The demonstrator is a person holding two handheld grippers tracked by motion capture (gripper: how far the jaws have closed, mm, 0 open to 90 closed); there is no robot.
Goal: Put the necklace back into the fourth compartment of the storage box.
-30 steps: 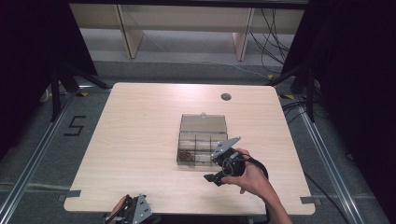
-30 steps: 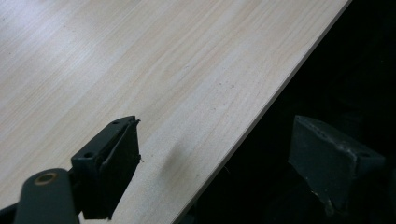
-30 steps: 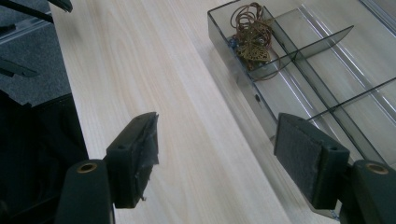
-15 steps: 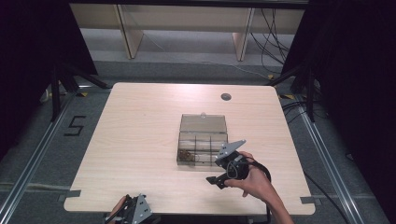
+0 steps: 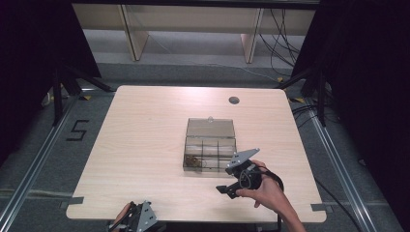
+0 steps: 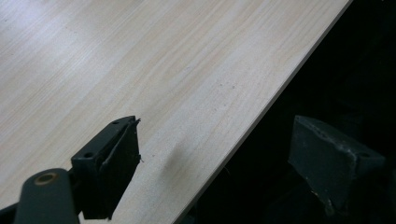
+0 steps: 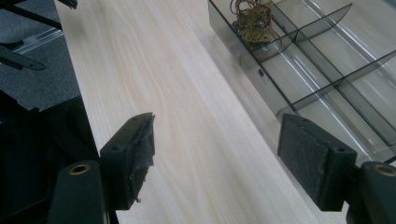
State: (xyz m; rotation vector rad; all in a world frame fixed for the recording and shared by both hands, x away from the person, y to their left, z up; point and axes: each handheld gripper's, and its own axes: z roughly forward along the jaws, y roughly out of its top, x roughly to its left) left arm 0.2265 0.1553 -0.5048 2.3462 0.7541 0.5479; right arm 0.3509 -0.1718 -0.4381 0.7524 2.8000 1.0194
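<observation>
Sitting open mid-table, the clear box (image 5: pixel 211 145) has a tangle of wire (image 7: pixel 252 18) in its front-left compartment. Right gripper (image 5: pixel 232 186) hovers just off the box's front-right corner, jaws spread, holding nothing. Left gripper (image 5: pixel 138 220) is well apart from the box at the table (image 5: pixel 145 125) front edge, jaws spread too.

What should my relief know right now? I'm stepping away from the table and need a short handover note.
Right hand-held gripper: open, holding nothing, just in front of the clear box.
Left hand-held gripper: open, holding nothing, at the table's near edge.
Box: mid-table, lid open, dividers inside.
Done: a bundle of brown wire lies in the box's front left compartment.
Left: the other compartments look bare; the lid is not shut.
</observation>
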